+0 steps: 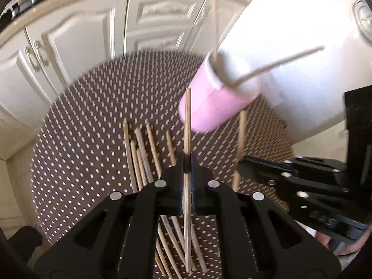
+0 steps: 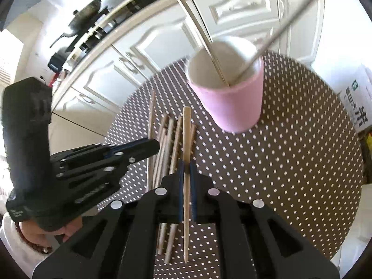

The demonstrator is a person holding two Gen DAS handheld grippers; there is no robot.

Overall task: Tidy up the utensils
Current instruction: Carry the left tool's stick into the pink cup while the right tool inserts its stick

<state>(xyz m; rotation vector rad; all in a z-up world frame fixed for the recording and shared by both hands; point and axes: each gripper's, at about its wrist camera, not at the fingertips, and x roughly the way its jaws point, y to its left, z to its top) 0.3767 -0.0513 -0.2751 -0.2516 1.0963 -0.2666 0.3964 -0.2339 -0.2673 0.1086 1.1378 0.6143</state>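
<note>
A pink cup (image 1: 214, 102) (image 2: 234, 102) stands on the round dotted table (image 1: 97, 107) (image 2: 302, 151) with two chopsticks leaning out of it. Several wooden chopsticks (image 1: 144, 155) (image 2: 167, 144) lie side by side on the table in front of the cup. My left gripper (image 1: 187, 162) is shut on one wooden chopstick (image 1: 187, 116), held above the pile. My right gripper (image 2: 186, 169) is shut on another wooden chopstick (image 2: 186, 134), pointing toward the cup. The right gripper shows in the left wrist view (image 1: 241, 160), also holding its chopstick (image 1: 241, 132). The left gripper shows in the right wrist view (image 2: 153, 146).
White kitchen cabinets (image 1: 69, 34) (image 2: 144, 46) stand behind the table. A counter with a wok (image 2: 86, 16) runs at the upper left. A cardboard box (image 2: 358, 100) sits on the floor to the right of the table.
</note>
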